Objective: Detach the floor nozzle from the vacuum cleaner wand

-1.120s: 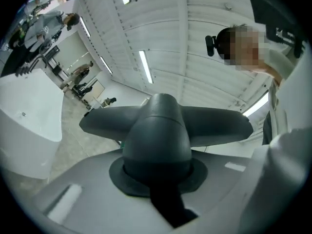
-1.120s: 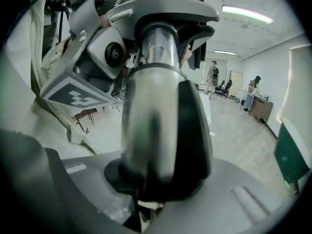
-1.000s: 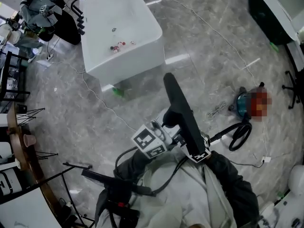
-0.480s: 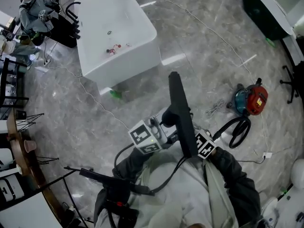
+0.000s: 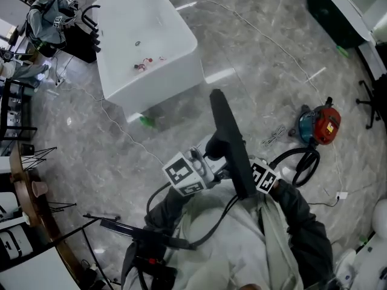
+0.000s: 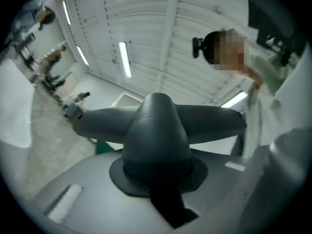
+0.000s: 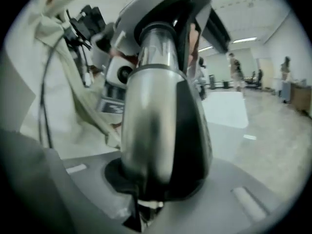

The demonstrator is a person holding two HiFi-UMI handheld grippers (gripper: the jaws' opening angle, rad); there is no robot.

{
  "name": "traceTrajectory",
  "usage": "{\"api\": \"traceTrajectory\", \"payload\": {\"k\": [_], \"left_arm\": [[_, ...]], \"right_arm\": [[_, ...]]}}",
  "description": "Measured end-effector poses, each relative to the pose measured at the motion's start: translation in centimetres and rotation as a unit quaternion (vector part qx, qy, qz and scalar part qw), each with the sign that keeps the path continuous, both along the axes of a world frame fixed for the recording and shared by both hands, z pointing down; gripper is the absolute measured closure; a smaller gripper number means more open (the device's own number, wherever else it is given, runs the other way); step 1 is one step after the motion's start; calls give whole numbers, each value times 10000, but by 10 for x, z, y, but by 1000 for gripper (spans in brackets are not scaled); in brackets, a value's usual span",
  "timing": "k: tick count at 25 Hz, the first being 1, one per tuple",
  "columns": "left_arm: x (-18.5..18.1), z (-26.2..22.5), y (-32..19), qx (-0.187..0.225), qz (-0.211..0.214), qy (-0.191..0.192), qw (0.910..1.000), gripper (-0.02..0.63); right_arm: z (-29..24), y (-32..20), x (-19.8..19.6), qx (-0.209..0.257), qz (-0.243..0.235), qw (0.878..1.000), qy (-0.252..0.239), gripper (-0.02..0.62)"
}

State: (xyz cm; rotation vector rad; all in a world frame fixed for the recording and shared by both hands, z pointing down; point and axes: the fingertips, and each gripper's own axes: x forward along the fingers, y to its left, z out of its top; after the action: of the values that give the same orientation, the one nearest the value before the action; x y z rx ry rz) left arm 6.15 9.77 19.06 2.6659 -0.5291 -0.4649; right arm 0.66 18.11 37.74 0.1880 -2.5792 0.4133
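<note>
The left gripper (image 6: 163,182) is clenched on the dark grey neck of the floor nozzle (image 5: 230,139). Its two pale jaws press the neck from either side, and the nozzle's long head spreads crosswise beyond them. The right gripper (image 7: 156,191) is likewise clenched, grasping the wand (image 7: 153,111), a chrome tube with a black casing along one side that rises from between its jaws. In the head view both grippers sit close together in front of the person's chest. The nozzle is held up off the floor on the near side of the white table (image 5: 157,17), with its long head pointing toward that table's front edge. Whether nozzle and wand are joined at this moment cannot be told. A small green thing (image 5: 147,121) lies on the floor at the foot of the table, and a few small items (image 5: 145,64) rest on its top. A red and blue canister vacuum (image 5: 320,124) stands well to the right of the table. A black hose (image 5: 305,165) is looped on the floor, also well right of the table and nearer the person.
</note>
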Motion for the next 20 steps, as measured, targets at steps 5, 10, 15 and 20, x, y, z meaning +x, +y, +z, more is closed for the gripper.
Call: {"api": "traceTrajectory", "payload": {"k": [5,10,15,20], "left_arm": [[11,-15,32,637,1254,654,9879,532],[0,14,-11,-344,-219,167,9990,536],[-15,35,-32,-1046,-1436,-383,9834,537],[2,5,3,41,-59,-56,10000,532]], "right_arm": [[-9,35,8,-665,-1431,9865,-440,509],[8,-6,5,-68,266,9994,224,512],[21,-35,12,658,1751,9783,892,512],[9,-6,6,349,366,9985,228,509]]}}
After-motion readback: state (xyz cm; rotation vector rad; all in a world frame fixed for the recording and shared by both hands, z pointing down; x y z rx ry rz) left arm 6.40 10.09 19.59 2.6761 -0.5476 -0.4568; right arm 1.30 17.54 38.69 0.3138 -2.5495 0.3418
